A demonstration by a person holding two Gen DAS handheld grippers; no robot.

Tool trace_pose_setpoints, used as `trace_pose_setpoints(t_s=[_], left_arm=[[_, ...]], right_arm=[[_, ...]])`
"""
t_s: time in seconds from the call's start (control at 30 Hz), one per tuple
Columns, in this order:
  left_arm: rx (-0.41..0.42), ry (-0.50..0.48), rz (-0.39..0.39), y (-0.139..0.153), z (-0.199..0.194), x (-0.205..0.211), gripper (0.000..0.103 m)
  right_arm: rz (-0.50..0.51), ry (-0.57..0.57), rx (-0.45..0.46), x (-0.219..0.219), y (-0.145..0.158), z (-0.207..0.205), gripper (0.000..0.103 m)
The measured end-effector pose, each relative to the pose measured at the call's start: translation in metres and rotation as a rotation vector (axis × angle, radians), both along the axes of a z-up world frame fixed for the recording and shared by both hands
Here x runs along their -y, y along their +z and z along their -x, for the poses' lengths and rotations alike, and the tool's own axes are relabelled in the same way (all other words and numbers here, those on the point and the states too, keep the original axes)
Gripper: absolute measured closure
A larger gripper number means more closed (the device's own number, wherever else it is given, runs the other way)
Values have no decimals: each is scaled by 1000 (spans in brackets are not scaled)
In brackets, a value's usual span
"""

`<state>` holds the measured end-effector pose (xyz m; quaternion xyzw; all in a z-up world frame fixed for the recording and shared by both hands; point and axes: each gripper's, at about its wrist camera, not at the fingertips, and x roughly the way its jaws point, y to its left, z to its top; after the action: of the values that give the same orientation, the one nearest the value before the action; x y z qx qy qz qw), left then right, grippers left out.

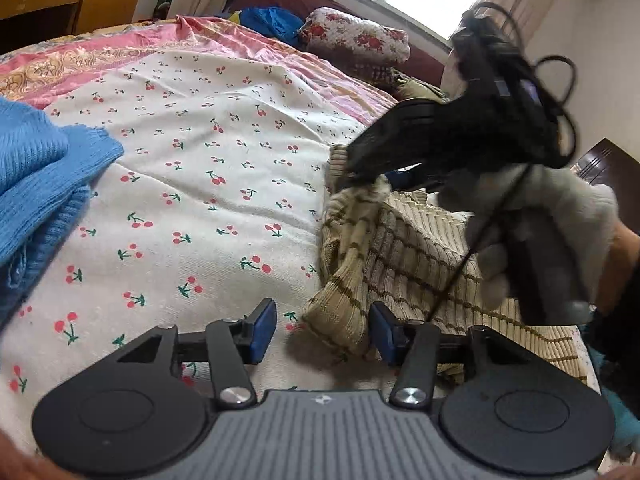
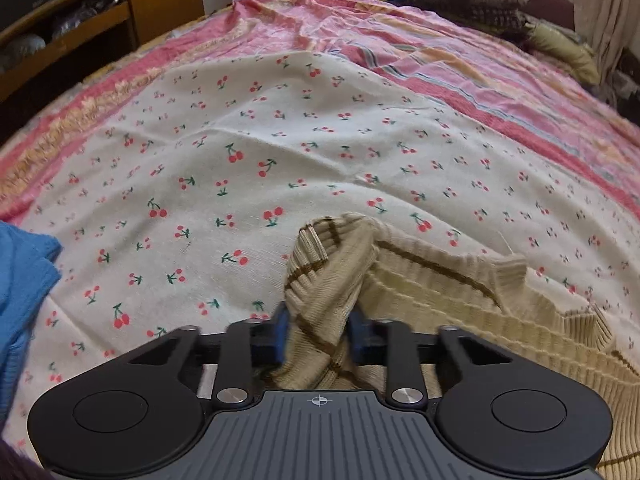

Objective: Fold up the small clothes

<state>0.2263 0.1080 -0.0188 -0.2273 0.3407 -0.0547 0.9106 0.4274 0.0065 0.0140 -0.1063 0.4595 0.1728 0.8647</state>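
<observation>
A beige ribbed knit garment with brown stripes (image 1: 404, 256) lies on the cherry-print sheet (image 1: 208, 184) at the right. My left gripper (image 1: 322, 334) is open, and a folded corner of the beige garment sits between its blue pads without being pinched. The right gripper (image 1: 352, 182), held by a gloved hand, is shut on a bunch of the beige garment. In the right wrist view my right gripper (image 2: 320, 334) is shut on a sleeve-like strip of the beige garment (image 2: 440, 300).
A blue knit garment (image 1: 36, 184) lies at the left, also in the right wrist view (image 2: 20, 280). A pink striped bedspread (image 2: 440, 48) lies under the sheet. A floral pillow (image 1: 356, 36) and blue cloth (image 1: 272, 20) lie at the far end. Wooden shelves (image 2: 80, 20) stand at left.
</observation>
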Motion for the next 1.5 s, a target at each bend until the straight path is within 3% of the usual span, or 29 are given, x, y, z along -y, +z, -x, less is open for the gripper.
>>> trace_pose_setpoints(t_s=[0.33,0.4,0.57,0.8,1.13,1.33,1.5], left_arm=[[25,48,-10,-3,4,13,35],[28,45,-31,0,1,20,39],[45,-26,-30,16,-4,42,77],[135,-196,-61,53,1,100,81],[188,-454,-100,70,-11,217,81],[137,-541,-121,54,-16,264,81],[87,-571,-143,40,-19,278,81]], right_arm=[[-178,-7,-1,53,33,12,90],[-208,-19,-4,63,37,13,90],[-272,-29,6,91,51,23,90],[-333,-83,45,159,74,42,90],[-326,-231,88,275,79,51,91],[-269,-287,76,313,54,54,91],[-226,-317,55,330,32,58,91]])
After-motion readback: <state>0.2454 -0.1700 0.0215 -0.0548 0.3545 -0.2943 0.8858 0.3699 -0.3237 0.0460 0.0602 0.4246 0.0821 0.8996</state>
